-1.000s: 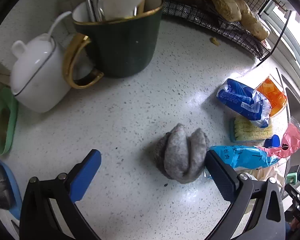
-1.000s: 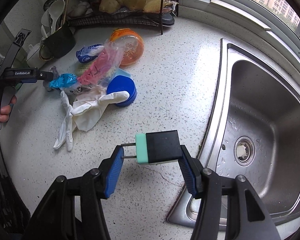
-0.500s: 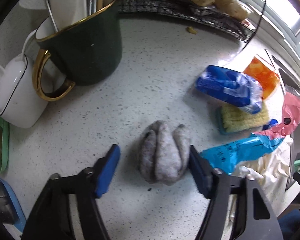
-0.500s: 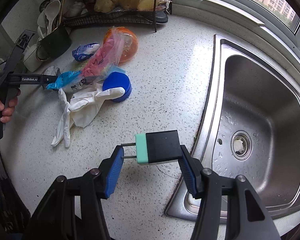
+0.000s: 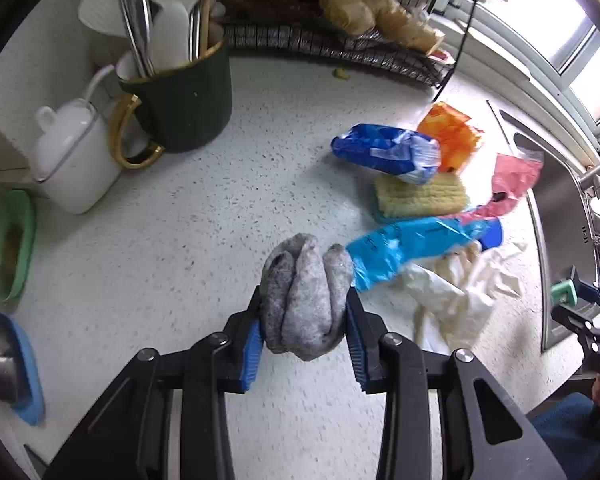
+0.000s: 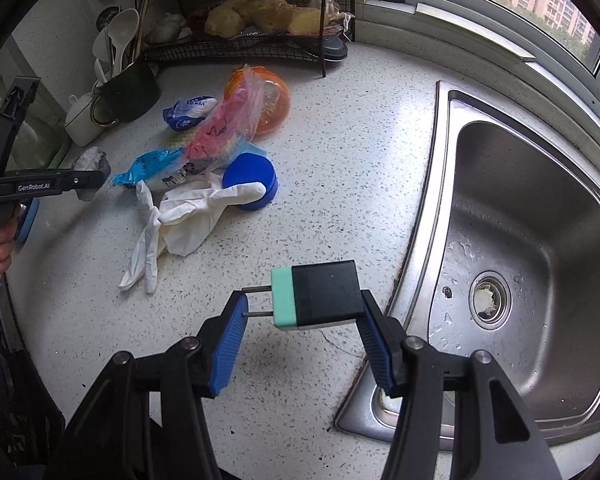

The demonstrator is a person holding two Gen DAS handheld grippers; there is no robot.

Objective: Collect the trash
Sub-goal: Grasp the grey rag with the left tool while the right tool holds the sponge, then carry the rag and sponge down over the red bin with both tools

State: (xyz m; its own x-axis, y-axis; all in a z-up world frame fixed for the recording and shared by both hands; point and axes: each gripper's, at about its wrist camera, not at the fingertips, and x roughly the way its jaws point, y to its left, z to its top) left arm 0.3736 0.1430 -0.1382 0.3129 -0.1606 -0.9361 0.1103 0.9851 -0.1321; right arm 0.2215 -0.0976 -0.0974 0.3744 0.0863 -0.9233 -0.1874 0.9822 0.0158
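My left gripper [image 5: 305, 330] is shut on a grey crumpled cloth wad [image 5: 306, 296] just above the speckled counter [image 5: 180, 240]; the wad also shows in the right wrist view [image 6: 91, 162]. My right gripper [image 6: 302, 320] is shut on a black and mint-green plug adapter [image 6: 318, 295], held above the counter near the sink's edge. A trash pile lies on the counter: a light blue wrapper [image 5: 412, 240], a dark blue packet [image 5: 384, 152], a pink bag [image 5: 514, 178], an orange bag [image 5: 450, 136] and white gloves [image 6: 188, 220].
A dark green mug with utensils [image 5: 180, 100] and a white pot [image 5: 72, 160] stand at the back left. A wire rack with potatoes [image 6: 260, 16] stands at the back. A steel sink [image 6: 532, 248] lies on the right. A yellow scrub sponge [image 5: 420, 196] and blue lid [image 6: 250, 180] lie in the pile.
My left gripper closed on the grey cloth wad and lifted it back slightly. My right gripper kept hold of the adapter and drifted a little toward the sink.
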